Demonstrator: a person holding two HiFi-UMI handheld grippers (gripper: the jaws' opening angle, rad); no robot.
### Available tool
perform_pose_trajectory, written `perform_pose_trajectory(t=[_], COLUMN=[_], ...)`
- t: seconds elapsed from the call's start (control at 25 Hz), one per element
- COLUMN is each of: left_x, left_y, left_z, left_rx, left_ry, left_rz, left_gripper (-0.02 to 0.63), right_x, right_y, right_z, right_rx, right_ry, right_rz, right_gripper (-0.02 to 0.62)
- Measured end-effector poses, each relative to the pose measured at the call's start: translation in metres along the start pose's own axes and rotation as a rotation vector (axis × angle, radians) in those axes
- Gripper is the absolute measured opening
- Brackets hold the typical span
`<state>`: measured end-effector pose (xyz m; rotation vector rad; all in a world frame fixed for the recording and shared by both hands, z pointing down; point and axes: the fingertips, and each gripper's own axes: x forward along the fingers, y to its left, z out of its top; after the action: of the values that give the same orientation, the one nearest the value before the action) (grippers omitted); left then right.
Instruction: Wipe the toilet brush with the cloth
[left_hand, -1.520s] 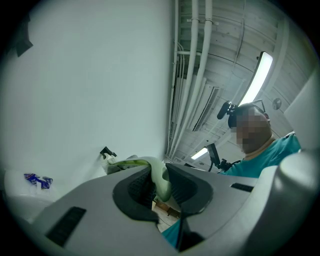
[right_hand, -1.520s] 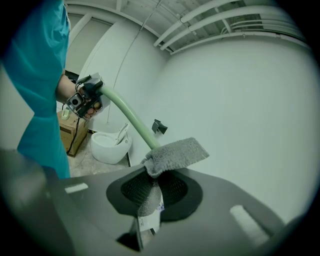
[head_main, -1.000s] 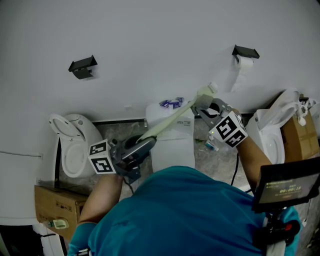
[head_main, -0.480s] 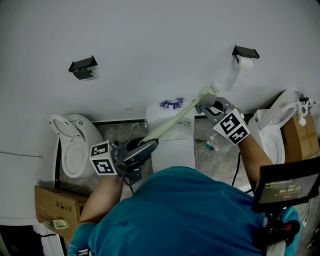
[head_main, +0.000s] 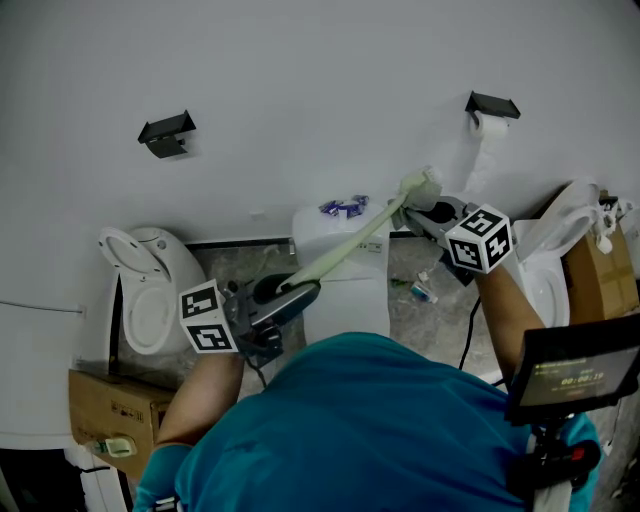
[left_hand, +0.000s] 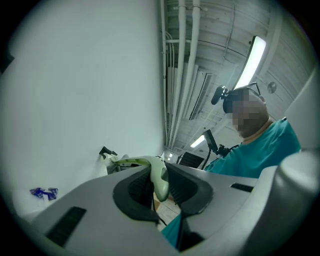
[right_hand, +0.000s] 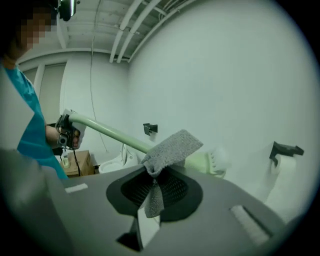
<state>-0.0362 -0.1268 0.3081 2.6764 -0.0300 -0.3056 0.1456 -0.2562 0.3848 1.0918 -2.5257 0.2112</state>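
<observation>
My left claw (head_main: 298, 292) is clenched on the handle end of the toilet brush (head_main: 345, 247). In the left gripper view the pale green grip (left_hand: 159, 175) sits pinched between the two dark pads of that claw (left_hand: 159, 184). From there the shaft runs up and to the right across the head view, above the white cistern (head_main: 345, 290), to the bristle head (head_main: 420, 183) held in the air in front of the wall.

My right claw (head_main: 418, 214) is closed on the cloth (right_hand: 172, 147), a grey, nubbly rag. One fold is trapped between the jaws of that claw (right_hand: 152, 189), a narrow tail hangs down over the pads, and the free flap stands up and lies against the brush shaft (right_hand: 110, 132), just short of the bristle head (right_hand: 212, 161). In the head view this claw is right beside the head end of the brush.

On the wall behind are a black bracket (head_main: 165, 132) and a toilet paper roll (head_main: 487, 125) on its holder. A toilet (head_main: 150, 290) with its seat up stands at the left, a cardboard box (head_main: 110, 410) near it on the floor, and some blue wrappers (head_main: 343, 207) lie on top of the cistern.
</observation>
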Motion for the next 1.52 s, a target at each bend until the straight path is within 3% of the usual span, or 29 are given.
perform_pose_trajectory(t=[0.16, 0.4, 0.64, 0.76, 1.0, 1.08, 1.32, 1.4, 1.52], left_x=[0.001, 0.001, 0.002, 0.004, 0.003, 0.001, -0.003, -0.004, -0.002], left_y=[-0.002, 0.007, 0.010, 0.012, 0.009, 0.008, 0.012, 0.015, 0.016], left_z=[0.001, -0.021, -0.037, -0.038, -0.027, -0.029, -0.059, -0.065, -0.072], left_rx=[0.145, 0.416, 0.630, 0.639, 0.381, 0.375, 0.732, 0.807, 0.854], left_ry=[0.080, 0.310, 0.499, 0.523, 0.314, 0.295, 0.582, 0.658, 0.727], left_rz=[0.040, 0.128, 0.111, 0.107, 0.094, 0.099, 0.115, 0.110, 0.077], left_gripper=[0.060, 0.057, 0.052, 0.050, 0.049, 0.049, 0.049, 0.048, 0.048], right_x=[-0.007, -0.027, -0.017, -0.009, -0.010, -0.016, -0.017, -0.009, 0.007], right_y=[0.010, 0.024, 0.070, 0.098, 0.131, 0.131, 0.132, 0.142, 0.162], right_z=[-0.006, 0.005, 0.031, 0.043, 0.049, 0.051, 0.058, 0.056, 0.047], right_rx=[0.012, 0.079, 0.001, -0.046, -0.086, -0.091, -0.178, -0.217, -0.278], right_ry=[0.008, -0.086, -0.128, -0.142, -0.175, -0.182, -0.137, -0.102, -0.032], right_rz=[0.046, 0.124, 0.251, 0.336, 0.504, 0.524, 0.512, 0.525, 0.570], right_gripper=[0.035, 0.035, 0.035, 0.035, 0.035, 0.035, 0.035, 0.035, 0.035])
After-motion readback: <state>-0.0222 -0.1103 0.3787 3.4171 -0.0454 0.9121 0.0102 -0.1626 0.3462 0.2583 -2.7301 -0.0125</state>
